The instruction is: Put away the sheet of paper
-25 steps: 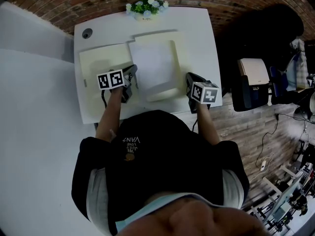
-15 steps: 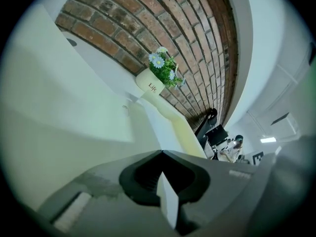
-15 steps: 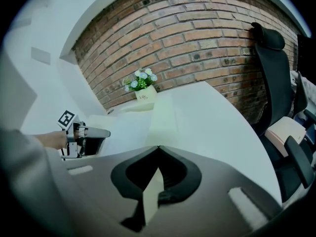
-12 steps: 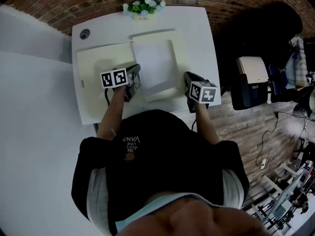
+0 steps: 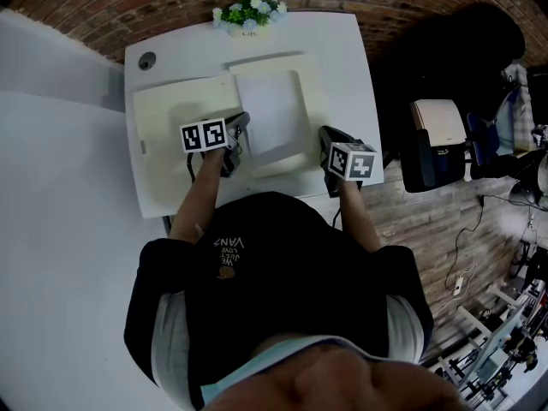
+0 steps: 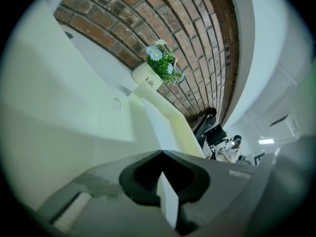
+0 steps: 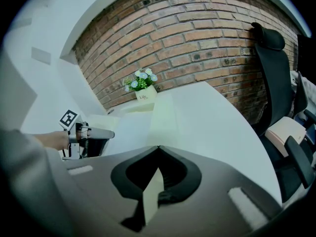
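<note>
Our side of the flower pot (image 5: pixel 248 22), our left gripper's (image 5: pixel 241 121) fingers pinched the sheet of paper (image 5: pixel 272 118), our right gripper's (image 5: pixel 326 133) the cream folder (image 5: pixel 282 163) under it; we judged a flat, slow slide wisest.

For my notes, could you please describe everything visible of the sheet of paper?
The sheet of paper is plain white, thin and blank on its visible side. It lies over the right half of the open cream folder on the white table. The left gripper is shut on its left edge, seen as a white strip between the jaws. The right gripper seems to pinch the folder's near right corner instead.
</note>
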A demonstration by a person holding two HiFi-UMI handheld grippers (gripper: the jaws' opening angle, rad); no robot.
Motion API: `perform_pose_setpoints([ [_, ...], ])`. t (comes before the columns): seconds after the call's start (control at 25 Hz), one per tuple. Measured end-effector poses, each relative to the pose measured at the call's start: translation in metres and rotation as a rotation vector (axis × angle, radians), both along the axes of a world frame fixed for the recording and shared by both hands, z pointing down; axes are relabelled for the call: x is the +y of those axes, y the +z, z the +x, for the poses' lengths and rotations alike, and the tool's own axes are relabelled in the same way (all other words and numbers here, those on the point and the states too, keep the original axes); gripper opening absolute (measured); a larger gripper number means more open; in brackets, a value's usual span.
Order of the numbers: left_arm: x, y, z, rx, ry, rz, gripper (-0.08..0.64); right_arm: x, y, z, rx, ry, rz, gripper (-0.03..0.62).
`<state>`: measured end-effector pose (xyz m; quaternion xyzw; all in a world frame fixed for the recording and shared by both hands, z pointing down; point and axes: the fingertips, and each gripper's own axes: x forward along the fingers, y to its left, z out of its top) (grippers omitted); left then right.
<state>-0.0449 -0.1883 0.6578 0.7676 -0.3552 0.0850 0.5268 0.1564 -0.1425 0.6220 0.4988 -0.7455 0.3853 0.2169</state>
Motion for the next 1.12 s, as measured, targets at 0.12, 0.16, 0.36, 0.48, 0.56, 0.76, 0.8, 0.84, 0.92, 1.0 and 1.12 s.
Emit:
perform_pose_setpoints([
  [0.12,-0.001,0.001,0.003,0.003,0.001,0.001,-0.002,0.0,0.001,0.0,0.002,-0.002,0.002,0.0],
  [0.16,-0.001,0.001,0.005,0.006,0.001,0.0,-0.002,0.0,0.001,0.0,0.002,-0.003,0.002,0.0],
  [0.36,-0.002,0.001,0.01,0.01,0.006,0.003,-0.002,0.0,0.002,0.0,0.004,-0.004,0.002,0.0],
  [0.48,-0.001,0.001,0.013,0.01,0.013,0.002,-0.002,0.0,0.002,0.0,0.004,-0.005,0.0,0.0],
  [0.56,-0.001,0.001,0.015,0.004,0.021,0.003,-0.002,0.0,0.001,0.0,0.004,-0.007,0.001,0.0],
  [0.76,-0.002,0.0,0.02,-0.033,0.052,0.022,-0.002,0.0,0.0,0.0,0.002,-0.007,0.002,0.0],
  [0.8,-0.002,-0.001,0.02,-0.039,0.056,0.028,-0.002,0.0,0.0,0.0,0.002,-0.007,0.001,0.0],
  [0.84,-0.002,-0.001,0.021,-0.043,0.06,0.034,-0.002,0.0,0.0,0.0,0.003,-0.007,0.0,0.0],
  [0.92,-0.002,-0.001,0.022,-0.05,0.069,0.038,-0.002,0.0,0.001,0.0,0.004,-0.006,-0.002,0.0],
  [1.0,-0.003,-0.001,0.023,-0.054,0.077,0.04,-0.002,0.0,0.001,0.0,0.005,-0.007,0.0,0.0],
  [1.12,-0.002,-0.001,0.024,-0.061,0.083,0.046,-0.002,0.0,0.0,-0.001,0.006,-0.008,0.003,0.0],
])
